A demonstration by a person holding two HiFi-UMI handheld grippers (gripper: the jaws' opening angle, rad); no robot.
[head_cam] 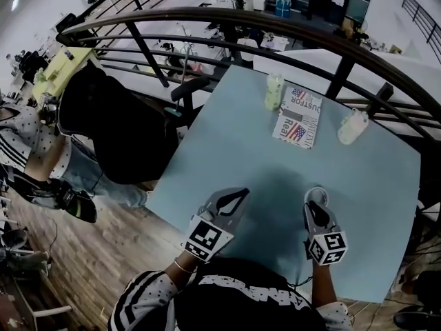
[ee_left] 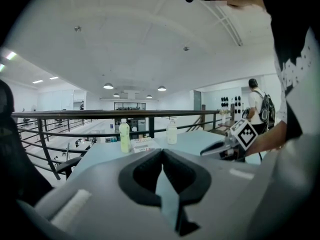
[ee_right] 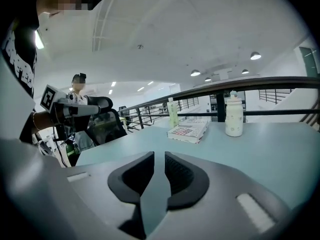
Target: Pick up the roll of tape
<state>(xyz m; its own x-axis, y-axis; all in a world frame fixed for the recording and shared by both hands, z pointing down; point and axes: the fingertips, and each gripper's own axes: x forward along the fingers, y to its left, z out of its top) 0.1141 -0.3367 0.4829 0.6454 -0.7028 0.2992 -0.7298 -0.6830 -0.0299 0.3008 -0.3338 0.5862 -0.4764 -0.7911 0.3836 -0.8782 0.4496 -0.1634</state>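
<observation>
Right gripper (ee_right: 159, 155) released, jaws slightly apart with nothing between them; roll of tape (head_cam: 315, 194) lies at its tips (on the counter (head_cam: 241, 150)); left gripper (ee_left: 162, 151) clenched, empty.

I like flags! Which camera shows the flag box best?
The head view: the flag box lies face up, flags plain. The right gripper view shows it side-on; the left gripper view, tiny and far.

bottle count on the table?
2. The green bottle stands left of the printed box, near the far edge; the white bottle stands right of that box. No others seem hidden.
</observation>
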